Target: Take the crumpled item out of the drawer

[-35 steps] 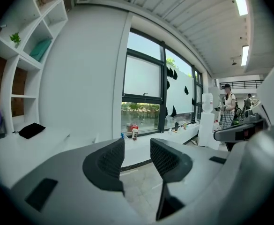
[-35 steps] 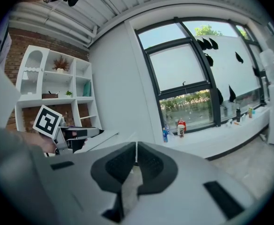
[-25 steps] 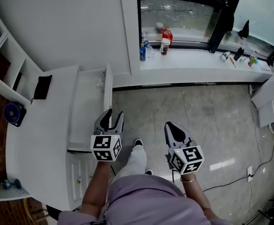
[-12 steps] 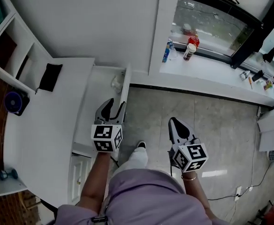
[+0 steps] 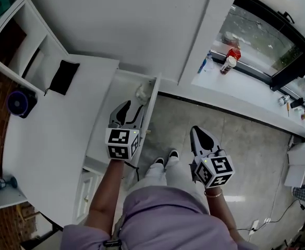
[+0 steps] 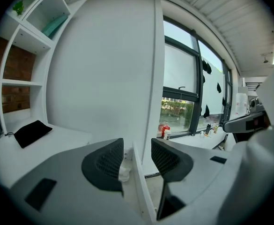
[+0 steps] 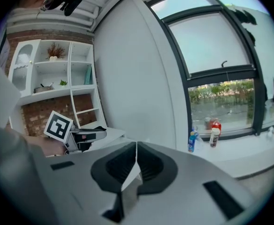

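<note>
White desk and open drawer (image 5: 122, 90) fill the head view's left half. The left gripper (image 5: 130, 112) hangs over the drawer with its fingers apart. Just beyond their tips, in the drawer's far corner, lies the crumpled white item (image 5: 143, 92), not touched. The right gripper (image 5: 199, 136) is out over the stone floor, well clear of the drawer, above the person's shoes (image 5: 166, 158). Only this view shows the black pad (image 5: 63, 77) and the round purple device (image 5: 17, 102) together on the desk, off to the side of the left fingers.

From the left gripper view, the left gripper (image 6: 137, 146) has a clear gap between its ribbed pads and holds nothing. The drawer's front wall (image 6: 139, 182) runs up through that gap, and the crumpled white item (image 6: 123, 172) peeks out beside the inner edge of the left-hand finger (image 6: 104, 165), apart from it. Bottles (image 6: 165, 131) stand on the sill far beyond the fingertips.

In the right gripper view, the right gripper (image 7: 136, 150) has its pads pressed together on nothing. Past them, to one side, shows the left gripper's marker cube (image 7: 58, 125). The bottles (image 7: 214, 134) stand on the sill beyond the fingers on the other side; the crumpled item cannot be seen here.
</note>
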`<state>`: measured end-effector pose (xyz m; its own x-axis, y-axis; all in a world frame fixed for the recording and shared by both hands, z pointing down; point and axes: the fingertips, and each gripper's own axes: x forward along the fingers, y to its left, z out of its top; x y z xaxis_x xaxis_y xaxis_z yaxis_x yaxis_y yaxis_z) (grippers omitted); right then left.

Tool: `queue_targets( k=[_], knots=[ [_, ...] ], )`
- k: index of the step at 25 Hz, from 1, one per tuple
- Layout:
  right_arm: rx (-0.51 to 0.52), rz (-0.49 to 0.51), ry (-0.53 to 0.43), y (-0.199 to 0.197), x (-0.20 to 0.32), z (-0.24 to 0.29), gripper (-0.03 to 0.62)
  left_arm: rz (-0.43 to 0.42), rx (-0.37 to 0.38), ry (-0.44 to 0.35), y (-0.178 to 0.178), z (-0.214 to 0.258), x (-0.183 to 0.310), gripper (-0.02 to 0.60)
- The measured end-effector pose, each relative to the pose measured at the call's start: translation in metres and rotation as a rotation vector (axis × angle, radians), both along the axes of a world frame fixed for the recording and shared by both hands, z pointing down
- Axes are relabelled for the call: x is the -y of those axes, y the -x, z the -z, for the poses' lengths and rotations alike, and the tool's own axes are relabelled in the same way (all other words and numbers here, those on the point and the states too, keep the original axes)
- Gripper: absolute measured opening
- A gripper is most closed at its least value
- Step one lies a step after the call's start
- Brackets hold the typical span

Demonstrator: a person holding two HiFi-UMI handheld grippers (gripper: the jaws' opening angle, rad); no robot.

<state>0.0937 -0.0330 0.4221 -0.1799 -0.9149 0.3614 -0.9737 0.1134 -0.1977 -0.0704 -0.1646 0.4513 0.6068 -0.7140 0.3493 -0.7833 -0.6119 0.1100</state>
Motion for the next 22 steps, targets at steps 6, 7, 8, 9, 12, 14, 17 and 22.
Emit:
queue_targets(
  k=[6,7,8,9,12,14,17,22],
  knots=[
    [0.009,0.081,-0.016,-0.006,0.048,0.0,0.011,0.069,0.018,0.023,-0.001,-0.015,0.032,0.17],
    [0.013,0.098,-0.018,-0.007,0.057,0.001,0.009,0.087,0.023,0.029,-0.001,-0.018,0.038,0.171],
    [0.017,0.115,-0.019,-0.009,0.066,0.001,0.01,0.104,0.026,0.035,-0.001,-0.02,0.043,0.17],
    [0.019,0.131,-0.02,-0.011,0.075,0.001,0.009,0.12,0.027,0.042,-0.002,-0.023,0.049,0.17],
    [0.021,0.171,-0.022,-0.018,0.101,0.002,0.009,0.155,0.034,0.058,-0.006,-0.029,0.065,0.172],
    [0.03,0.197,-0.017,-0.02,0.117,0.0,0.009,0.176,0.043,0.069,-0.007,-0.033,0.075,0.17],
    [0.037,0.238,0.002,-0.022,0.136,-0.007,0.009,0.202,0.057,0.088,-0.009,-0.041,0.09,0.171],
    [0.046,0.286,0.039,-0.022,0.16,-0.02,0.009,0.228,0.074,0.14,-0.012,-0.065,0.112,0.172]
  ],
)
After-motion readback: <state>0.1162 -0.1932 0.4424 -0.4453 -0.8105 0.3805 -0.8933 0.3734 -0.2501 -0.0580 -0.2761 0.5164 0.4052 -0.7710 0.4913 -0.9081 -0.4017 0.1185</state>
